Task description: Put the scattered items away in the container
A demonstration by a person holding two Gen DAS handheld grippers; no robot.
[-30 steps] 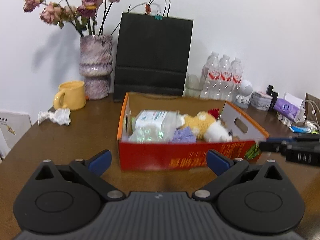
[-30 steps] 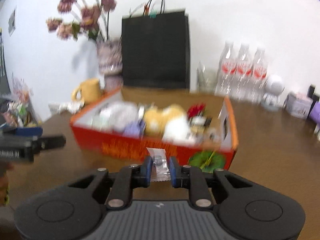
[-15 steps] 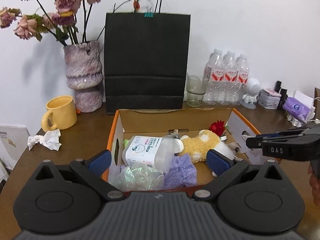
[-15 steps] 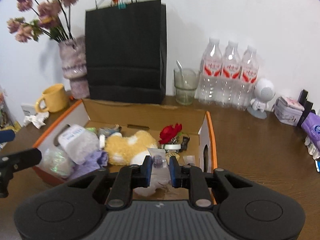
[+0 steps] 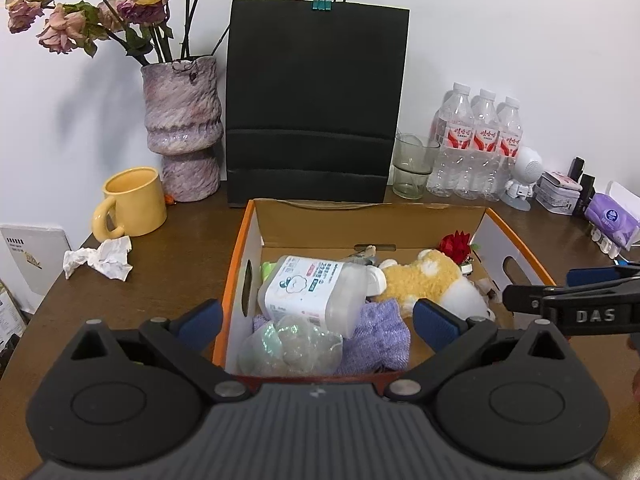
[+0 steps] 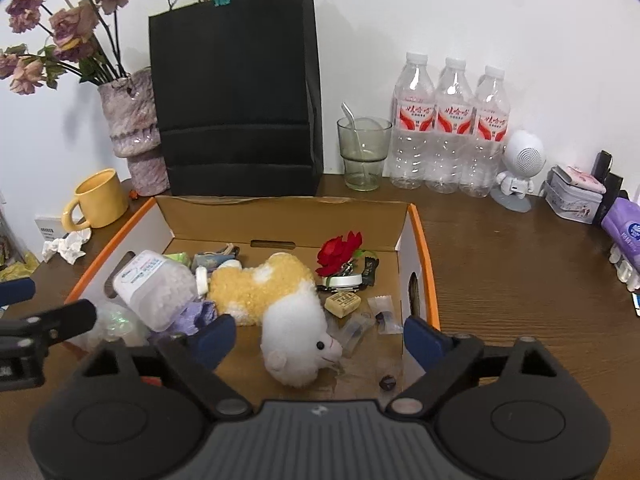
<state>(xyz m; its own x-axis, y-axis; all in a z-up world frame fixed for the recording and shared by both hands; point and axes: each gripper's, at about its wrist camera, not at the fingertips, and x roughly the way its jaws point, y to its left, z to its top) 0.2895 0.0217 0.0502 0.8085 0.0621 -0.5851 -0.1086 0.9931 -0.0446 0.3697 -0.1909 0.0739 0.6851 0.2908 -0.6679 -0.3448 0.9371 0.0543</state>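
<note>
The orange-rimmed cardboard box (image 5: 239,264) (image 6: 425,256) holds a white bottle (image 5: 316,292), a yellow-and-white plush toy (image 6: 280,292), a purple cloth (image 5: 376,340), a red rose (image 6: 340,252) and small bits. My right gripper (image 6: 318,334) hovers over the box's near right corner. Its jaws are opening and nothing is between them. A small clear packet (image 6: 383,312) lies on the box floor just beyond it. Over the near left part of the box, my left gripper (image 5: 318,316) is open and holds nothing. A crumpled tissue (image 5: 100,258) lies on the table left of the box.
Behind the box stand a black paper bag (image 5: 316,100), a vase of dried roses (image 5: 182,124), a glass (image 6: 364,152) and three water bottles (image 6: 450,120). A yellow mug (image 5: 132,202) is at the left. A speaker figure (image 6: 518,168), a tin and a purple tissue pack (image 6: 626,232) are at the right.
The right gripper was shut on the small clear packet and now stands wide apart; the packet lies in the box. Both grippers came forward over the box a second ago, then held still.
</note>
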